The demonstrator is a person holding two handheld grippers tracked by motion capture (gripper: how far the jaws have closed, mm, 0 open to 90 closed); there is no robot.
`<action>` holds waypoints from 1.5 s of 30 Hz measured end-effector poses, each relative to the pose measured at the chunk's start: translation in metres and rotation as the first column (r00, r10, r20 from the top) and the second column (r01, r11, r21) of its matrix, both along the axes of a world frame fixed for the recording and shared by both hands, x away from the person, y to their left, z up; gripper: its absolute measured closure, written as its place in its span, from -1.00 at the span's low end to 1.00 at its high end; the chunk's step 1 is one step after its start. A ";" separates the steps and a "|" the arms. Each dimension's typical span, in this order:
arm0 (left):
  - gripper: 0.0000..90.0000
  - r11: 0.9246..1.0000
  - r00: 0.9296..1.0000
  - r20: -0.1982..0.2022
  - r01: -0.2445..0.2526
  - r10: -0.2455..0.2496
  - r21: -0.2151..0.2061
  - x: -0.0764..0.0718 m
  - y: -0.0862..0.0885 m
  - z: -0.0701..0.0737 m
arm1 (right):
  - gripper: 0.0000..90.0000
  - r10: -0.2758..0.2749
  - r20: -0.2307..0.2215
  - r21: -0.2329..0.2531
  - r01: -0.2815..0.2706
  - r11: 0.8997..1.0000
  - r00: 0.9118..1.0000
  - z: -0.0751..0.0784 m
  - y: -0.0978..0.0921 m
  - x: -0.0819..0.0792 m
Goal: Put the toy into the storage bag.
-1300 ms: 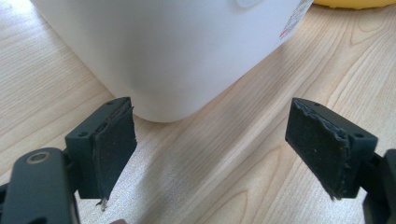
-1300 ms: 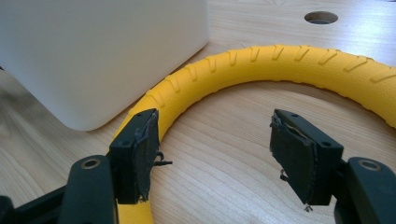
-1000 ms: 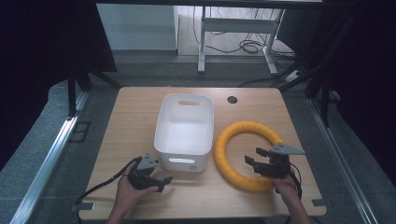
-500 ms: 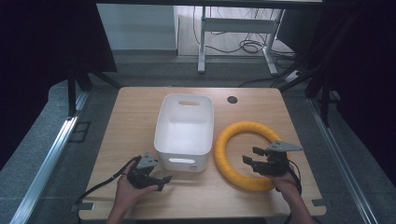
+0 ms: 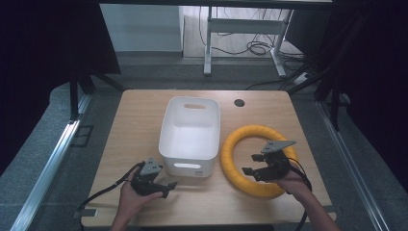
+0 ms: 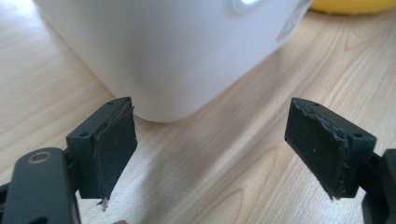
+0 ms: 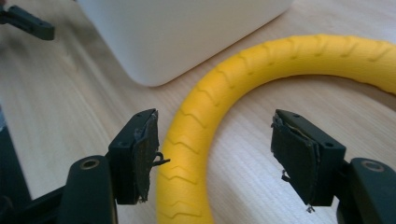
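Ring [image 5: 237, 140], yellow, ribbed, lying flat on the table [image 5: 139, 120] at 3 o'clock of the white bin [image 5: 190, 132], just beside it. Right gripper [image 7: 215, 154] is hovering over the ring's near arc, jaws spread wide and holding nothing, the tube sitting nearer the left pad. Left gripper [image 6: 210, 149] is idling at the bin's 7 o'clock corner, jaws wide, empty. Risks, judged: an off-centre closure is likely pushing the ring aside or letting the rounded tube squirt out; a lifted ring may be swinging into the bin wall.

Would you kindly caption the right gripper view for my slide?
Open right gripper straddling the yellow ring's tube on the wooden table, beside a white bin.
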State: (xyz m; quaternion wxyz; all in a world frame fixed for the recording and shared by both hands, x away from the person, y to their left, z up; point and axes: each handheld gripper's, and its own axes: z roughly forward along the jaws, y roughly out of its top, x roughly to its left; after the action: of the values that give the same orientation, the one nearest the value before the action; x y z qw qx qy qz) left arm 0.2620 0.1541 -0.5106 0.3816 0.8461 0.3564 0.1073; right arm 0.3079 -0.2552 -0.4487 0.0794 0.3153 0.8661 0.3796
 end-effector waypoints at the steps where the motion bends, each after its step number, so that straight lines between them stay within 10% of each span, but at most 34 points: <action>1: -0.63 1.000 1.000 -0.005 0.004 -0.004 0.001 0.000 -0.001 -0.002 | -0.29 0.007 -0.008 -0.005 -0.007 1.000 1.000 0.000 0.002 0.000; 17: -0.63 1.000 1.000 -0.019 0.011 -0.011 0.014 0.001 -0.001 -0.002 | -0.32 0.084 -0.166 -0.180 -0.114 0.977 0.983 -0.020 0.038 0.009; 26: -0.63 1.000 1.000 -0.025 0.011 -0.010 0.019 0.002 -0.002 -0.003 | -0.31 0.108 -0.222 -0.309 -0.175 0.935 0.969 -0.037 0.054 0.010; 35: -0.64 1.000 1.000 -0.028 0.011 -0.010 0.023 0.002 -0.002 -0.004 | -0.21 0.126 -0.277 -0.437 -0.242 0.866 0.953 -0.054 0.068 0.010; 45: -0.64 1.000 0.999 -0.032 0.013 -0.012 0.026 0.002 -0.003 -0.005 | 0.04 0.101 -0.300 -0.507 -0.248 0.826 0.949 -0.052 0.074 0.013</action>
State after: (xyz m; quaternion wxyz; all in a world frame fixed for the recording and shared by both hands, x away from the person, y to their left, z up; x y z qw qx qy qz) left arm 0.2641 0.1510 -0.5154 0.3656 0.8548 0.3556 0.0960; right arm 0.3211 -0.1810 -0.5007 0.0151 0.2461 0.9656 0.0825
